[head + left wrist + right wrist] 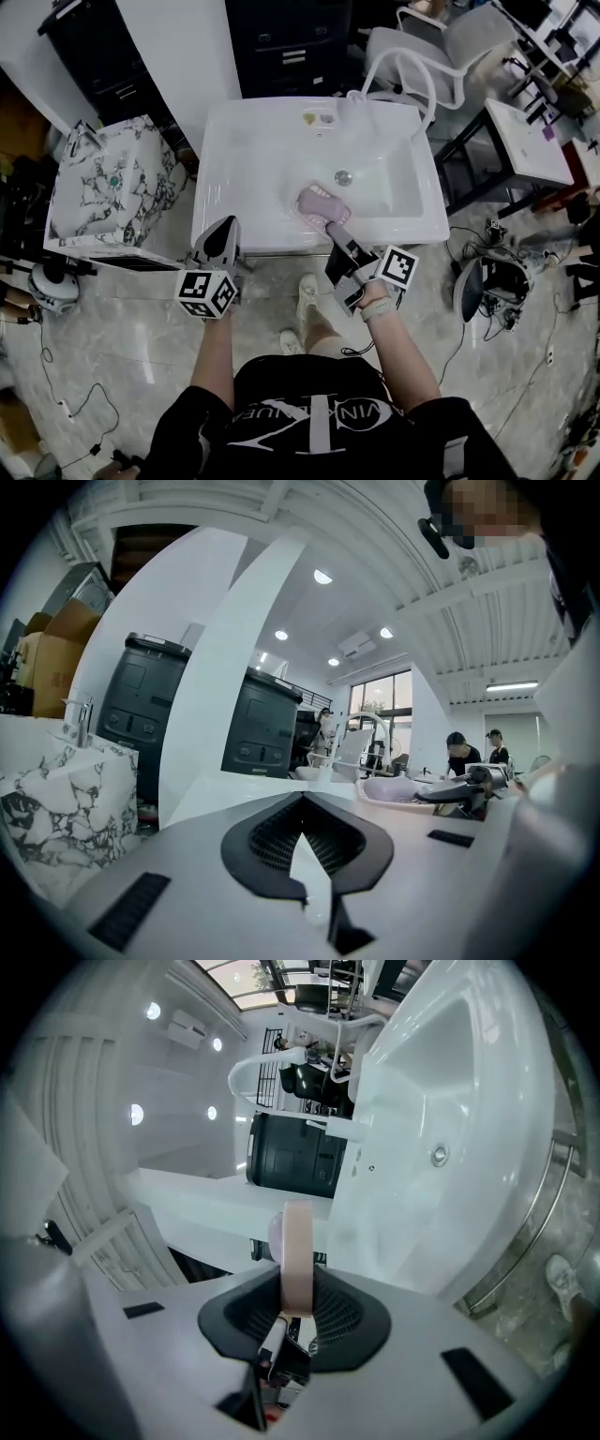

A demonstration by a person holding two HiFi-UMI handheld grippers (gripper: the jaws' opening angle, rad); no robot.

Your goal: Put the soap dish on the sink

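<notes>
The pink soap dish hangs over the front part of the white sink, near the drain. My right gripper is shut on its near edge. In the right gripper view the dish stands on edge between the pads of that gripper, with the sink basin to the right. My left gripper hovers at the sink's front left corner with nothing in it. Its jaws meet at the tips in the left gripper view, where the dish shows off to the right.
A marble-patterned basin stands to the left of the sink. A curved white faucet rises at the sink's back right. Dark cabinets stand behind, a small white table is at right, and cables and gear lie on the floor.
</notes>
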